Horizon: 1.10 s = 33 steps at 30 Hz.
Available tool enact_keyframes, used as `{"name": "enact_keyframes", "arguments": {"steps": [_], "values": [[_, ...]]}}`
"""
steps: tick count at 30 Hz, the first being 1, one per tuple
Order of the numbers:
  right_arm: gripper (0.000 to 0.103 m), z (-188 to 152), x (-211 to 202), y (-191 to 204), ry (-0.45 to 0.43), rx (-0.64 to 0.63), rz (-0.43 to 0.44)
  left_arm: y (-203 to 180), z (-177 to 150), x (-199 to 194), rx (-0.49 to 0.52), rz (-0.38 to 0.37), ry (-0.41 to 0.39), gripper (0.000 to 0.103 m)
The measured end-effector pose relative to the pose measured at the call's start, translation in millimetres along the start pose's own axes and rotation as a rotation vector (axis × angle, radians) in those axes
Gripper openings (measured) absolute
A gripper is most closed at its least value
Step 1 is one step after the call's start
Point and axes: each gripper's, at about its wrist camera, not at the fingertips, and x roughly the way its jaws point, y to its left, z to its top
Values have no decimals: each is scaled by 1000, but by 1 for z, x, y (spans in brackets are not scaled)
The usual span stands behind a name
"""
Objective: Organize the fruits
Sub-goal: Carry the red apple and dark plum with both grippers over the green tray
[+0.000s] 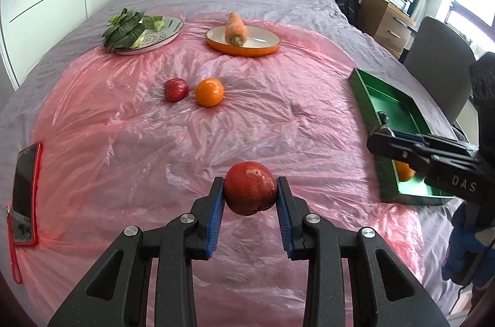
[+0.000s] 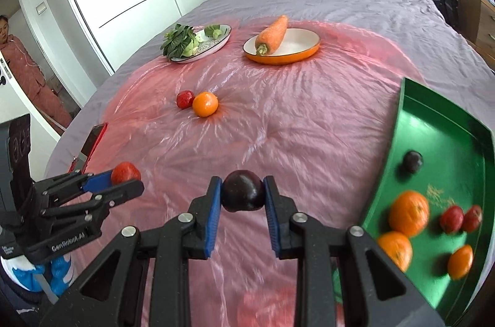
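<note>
Closest to me, my left jaws point(image 1: 250, 197) are clamped on a red apple point(image 1: 250, 192), held clear above the pink plastic sheet point(image 1: 154, 141) on the bed. My right jaws point(image 2: 243, 195) are clamped on a dark plum point(image 2: 243, 194), also off the sheet, just beside the green tray point(image 2: 433, 141).

Both fruits are round and smooth, pinched only at their sides; I judge that a quick swing toward the tray could roll either out of the pads, and on this soft, slippery sheet it would run off. Dropping from height could also knock the fruit already in the tray.

Farther out, a small red fruit point(image 1: 175, 89) and an orange point(image 1: 209, 92) lie touching, not yet collected. Beyond them a carrot point(image 1: 235, 28) and greens point(image 1: 123, 28) sit on plates.

Only the right view shows the tray's contents: oranges, red fruits, another plum. The left view shows mostly its rim.
</note>
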Motion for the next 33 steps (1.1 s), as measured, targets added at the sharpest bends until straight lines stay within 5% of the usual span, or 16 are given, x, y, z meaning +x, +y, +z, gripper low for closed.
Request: {"name": "enact_keyframes", "arguments": {"steps": [8, 18, 33], "values": [[43, -34, -39, -25, -23, 52, -41, -46, 1, -9, 60, -40, -1, 28], [43, -81, -86, -102, -42, 168, -143, -120, 8, -2, 147, -116, 8, 28], [43, -118, -93, -176, -33, 236, -204, -237, 16, 37, 305, -214, 63, 28]]}}
